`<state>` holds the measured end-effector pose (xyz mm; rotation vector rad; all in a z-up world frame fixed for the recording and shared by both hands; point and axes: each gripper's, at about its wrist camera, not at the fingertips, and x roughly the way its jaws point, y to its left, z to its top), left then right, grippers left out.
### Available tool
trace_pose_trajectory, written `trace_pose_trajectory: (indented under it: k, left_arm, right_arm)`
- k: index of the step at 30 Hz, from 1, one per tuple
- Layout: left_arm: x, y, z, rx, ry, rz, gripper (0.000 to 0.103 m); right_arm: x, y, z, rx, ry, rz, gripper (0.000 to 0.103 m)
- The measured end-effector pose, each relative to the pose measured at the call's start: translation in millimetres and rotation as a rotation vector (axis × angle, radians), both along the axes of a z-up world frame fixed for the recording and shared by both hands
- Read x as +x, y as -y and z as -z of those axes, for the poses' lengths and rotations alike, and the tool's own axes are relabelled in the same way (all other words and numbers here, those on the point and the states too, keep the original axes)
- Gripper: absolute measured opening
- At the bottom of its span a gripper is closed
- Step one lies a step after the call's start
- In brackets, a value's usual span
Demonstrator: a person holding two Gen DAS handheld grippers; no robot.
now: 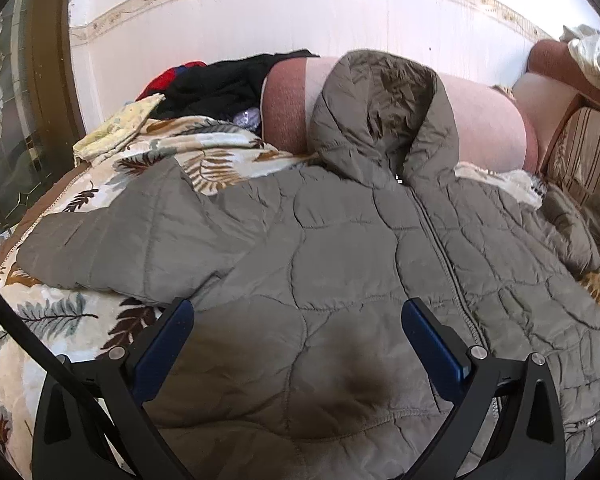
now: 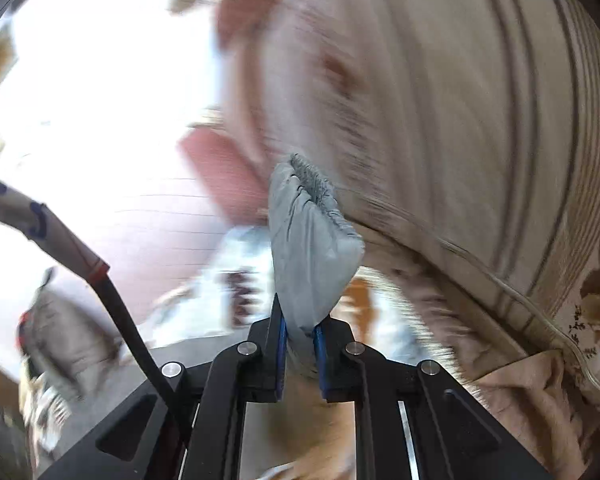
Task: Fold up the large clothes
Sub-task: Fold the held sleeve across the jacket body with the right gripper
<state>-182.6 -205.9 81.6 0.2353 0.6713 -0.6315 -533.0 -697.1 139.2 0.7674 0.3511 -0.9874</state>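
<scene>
So the jacket (image 1: 340, 248) is a big olive-grey quilted puffer with wavy stitch lines all over, lying front-up and mostly flat on the bed, on top of a cream bedspread (image 1: 60, 320) printed with brown and teal leaves. Zipper runs up the middle, and the hood (image 1: 384, 120) is propped up against the pinkish pillow (image 1: 488, 128) at the far end. Its long axis goes straight away from my left gripper (image 1: 298, 312): hem nearest me, hood farthest. 1 sleeve sticks out to the left, ending near the bed's edge.

My left gripper hovers over the lower part of the jacket with its 2 fingers spread wide, nothing between them.

My right gripper (image 2: 300, 326) has its fingers pinched tight on the sleeve cuff (image 2: 312, 236), which pokes up out of the pads with its ribbed end pointing away from me. That view is really blurry, so beyond a striped cushion (image 2: 480, 120) behind the cuff I can't make out much.

A pile of black and red clothes (image 1: 216, 84) sits at the far left by the wall.
</scene>
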Motion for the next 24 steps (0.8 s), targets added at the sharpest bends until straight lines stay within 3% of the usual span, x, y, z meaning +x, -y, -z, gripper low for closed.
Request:
trace_pose_trajectory:
  k: [5, 11, 16, 24]
  left_arm:
    - [2, -11, -9, -0.029, -0.002, -0.013, 0.103]
    - [7, -31, -21, -0.070, 0.001, -0.041, 0.103]
    - [17, -46, -22, -0.082, -0.013, -0.086, 0.103]
    - [31, -47, -12, -0.046, -0.032, -0.121, 0.103]
  right_arm:
    - [62, -73, -66, -0.096, 0.058, -0.190, 0.013]
    - [157, -164, -102, -0.135, 0.100, -0.456, 0.013]
    - [225, -241, -73, -0.101, 0.063, -0.662, 0.013]
    - [331, -326, 51, 0.004, -0.189, -0.857, 0.013]
